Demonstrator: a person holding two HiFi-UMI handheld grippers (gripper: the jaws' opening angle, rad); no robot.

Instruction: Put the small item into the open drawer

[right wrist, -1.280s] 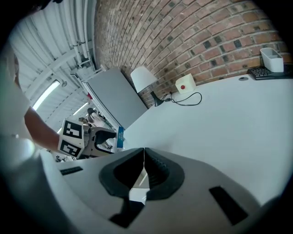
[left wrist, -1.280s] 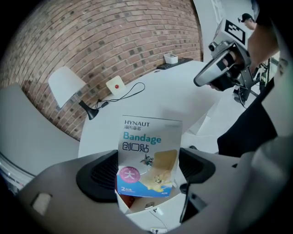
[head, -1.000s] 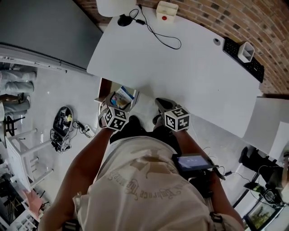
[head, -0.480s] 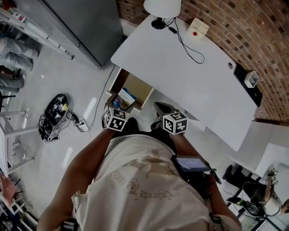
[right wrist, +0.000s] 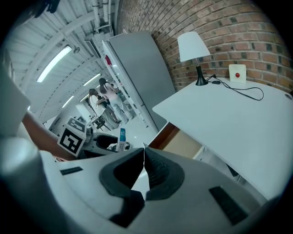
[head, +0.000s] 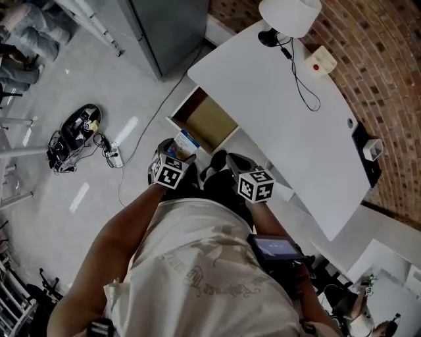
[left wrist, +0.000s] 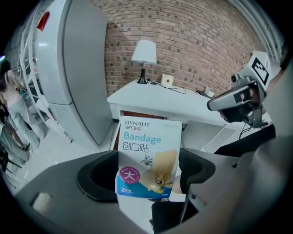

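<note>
Closest in, the left gripper (left wrist: 147, 170) has the box (left wrist: 149, 151) clamped. It's a flat bandage carton standing upright, printed face to the camera. The jaws stand wide apart and press on its lower half from either side edge, and the top half sticks up free above them.

It looks like thin card, so I'd call it very light and easy to crush. The glossy print may be a bit slick. A hold across the narrow edges, low down, seems sound, because that's where a flat carton is stiffest. A harder squeeze would likely bow the faces, so a gentle grip should do. It's light enough that it may flutter or tip once let go.

Alongside, the right gripper (right wrist: 144, 153) is clenched, its pads meeting with nothing between them. It hovers just beside the left one, out of the job for now.

Just past both tools, the drawer (head: 210, 125) is pulled out from under the desk (head: 283, 112). Its brown bottom is bare, and the box (head: 186, 143) sits in the air near its front corner, not yet over it.

Farther back, a lamp (head: 289, 14) stands at the desk's end, against the brick wall (head: 388, 72).
</note>
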